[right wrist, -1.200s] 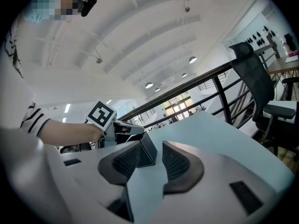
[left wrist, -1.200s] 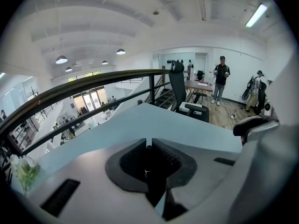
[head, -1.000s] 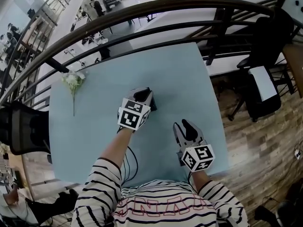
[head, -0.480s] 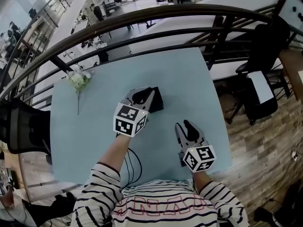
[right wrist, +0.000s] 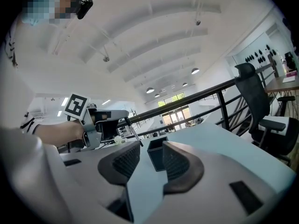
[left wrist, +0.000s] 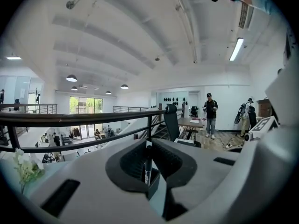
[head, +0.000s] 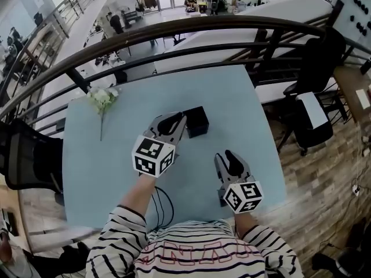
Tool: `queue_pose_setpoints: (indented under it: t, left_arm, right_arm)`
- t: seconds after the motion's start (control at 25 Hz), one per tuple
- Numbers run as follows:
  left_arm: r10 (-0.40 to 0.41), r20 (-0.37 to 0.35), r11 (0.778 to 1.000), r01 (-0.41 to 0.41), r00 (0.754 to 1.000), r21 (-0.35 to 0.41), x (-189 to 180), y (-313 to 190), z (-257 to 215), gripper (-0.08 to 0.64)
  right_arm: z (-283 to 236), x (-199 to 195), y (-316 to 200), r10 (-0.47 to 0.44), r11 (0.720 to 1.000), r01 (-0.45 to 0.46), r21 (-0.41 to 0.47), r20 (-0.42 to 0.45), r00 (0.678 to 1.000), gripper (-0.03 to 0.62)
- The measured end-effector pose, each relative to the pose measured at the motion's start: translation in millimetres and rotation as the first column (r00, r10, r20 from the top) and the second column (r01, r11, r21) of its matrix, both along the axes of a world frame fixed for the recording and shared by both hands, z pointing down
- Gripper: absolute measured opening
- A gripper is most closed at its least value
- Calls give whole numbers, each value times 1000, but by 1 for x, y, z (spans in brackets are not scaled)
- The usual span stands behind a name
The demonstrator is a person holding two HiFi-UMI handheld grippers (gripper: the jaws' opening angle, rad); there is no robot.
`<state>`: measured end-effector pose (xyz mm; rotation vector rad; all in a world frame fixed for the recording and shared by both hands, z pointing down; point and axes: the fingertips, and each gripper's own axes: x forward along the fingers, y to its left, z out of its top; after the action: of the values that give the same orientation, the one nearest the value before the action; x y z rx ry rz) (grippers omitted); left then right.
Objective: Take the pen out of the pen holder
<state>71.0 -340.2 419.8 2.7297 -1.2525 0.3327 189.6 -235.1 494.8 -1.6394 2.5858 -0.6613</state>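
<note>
My left gripper (head: 177, 120) is shut on a thin dark pen (left wrist: 147, 164) with a white band, which stands upright between the jaws. In the right gripper view the pen (right wrist: 132, 135) hangs tilted, its lower tip just above and left of the open black square pen holder (right wrist: 158, 157). That holder (head: 197, 121) stands on the light blue table (head: 232, 97), just right of my left gripper's tips. Nearer the table's front edge, my right gripper (head: 230, 157) is open with nothing between its pads; it points toward the holder.
A white flower stem (head: 103, 102) lies at the table's far left. A dark railing (head: 191, 30) runs behind the table. An office chair (head: 313, 120) stands to the right, another dark chair (head: 23, 161) to the left. A thin cable (head: 159, 198) lies under my left arm.
My left gripper has risen with the pen, and the black holder that it covered now shows beside its tips. The right gripper shifted a little.
</note>
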Motion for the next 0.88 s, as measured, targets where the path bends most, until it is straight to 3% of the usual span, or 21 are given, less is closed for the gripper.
queue_pose_setpoints:
  t: [0.88]
  left_arm:
    - [-27,-62,1000,27,998,-7,-133,106,11,54]
  right_arm:
    - [-13,-111,58,23,999,-22,25,-37,999,149]
